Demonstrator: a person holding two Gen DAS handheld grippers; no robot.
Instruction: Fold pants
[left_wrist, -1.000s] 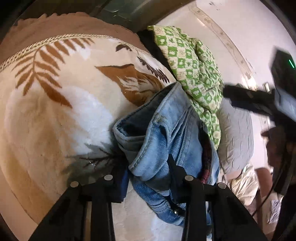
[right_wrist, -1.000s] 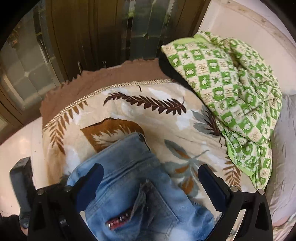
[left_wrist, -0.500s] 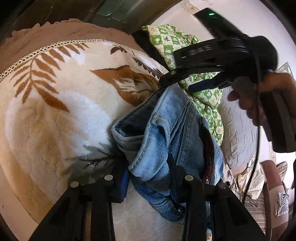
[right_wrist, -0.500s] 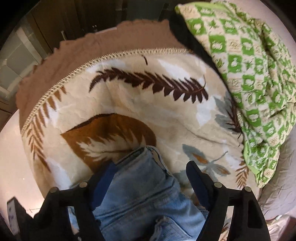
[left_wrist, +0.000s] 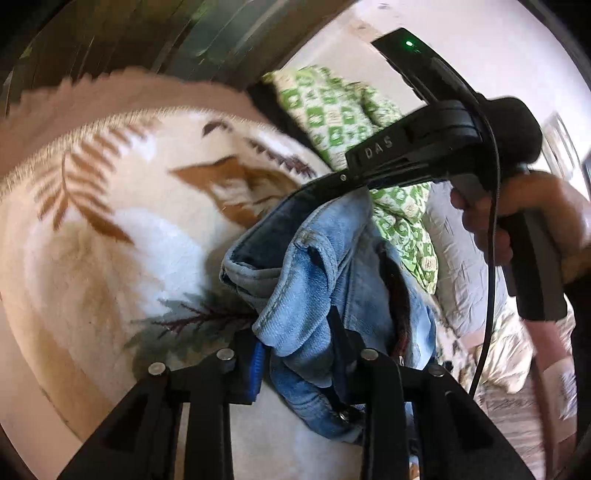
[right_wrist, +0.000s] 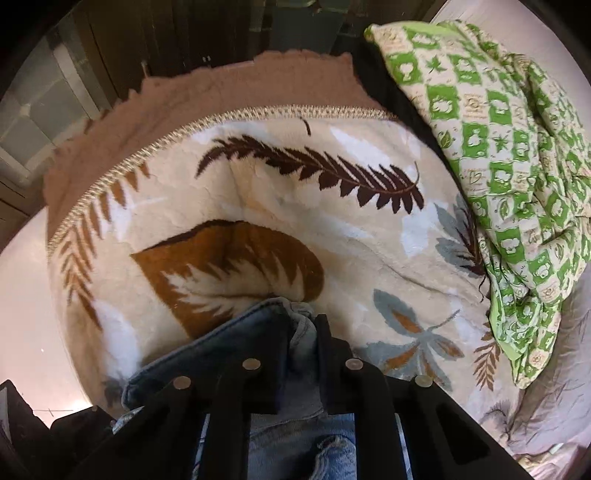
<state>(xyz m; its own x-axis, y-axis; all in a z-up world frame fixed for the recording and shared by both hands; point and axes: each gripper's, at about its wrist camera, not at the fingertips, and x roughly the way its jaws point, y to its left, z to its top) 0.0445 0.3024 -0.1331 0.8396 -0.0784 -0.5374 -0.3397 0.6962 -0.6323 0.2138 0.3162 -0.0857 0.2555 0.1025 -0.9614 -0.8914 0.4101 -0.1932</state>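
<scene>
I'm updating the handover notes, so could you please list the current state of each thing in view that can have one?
Jeans: bunched up, not yet folded, gripped at two spots.
Left gripper: jaws closing on the jeans' denim.
Right gripper: jaws closing, pinching the jeans' far edge.
Leaf-print blanket: spread flat under the jeans.
Green checked quilt: crumpled in a heap beside the blanket.

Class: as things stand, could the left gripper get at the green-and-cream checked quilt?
Probably not: the left gripper is closing on the bunched blue denim jeans, and the right gripper crosses in front of the green-and-cream checked quilt.
</scene>
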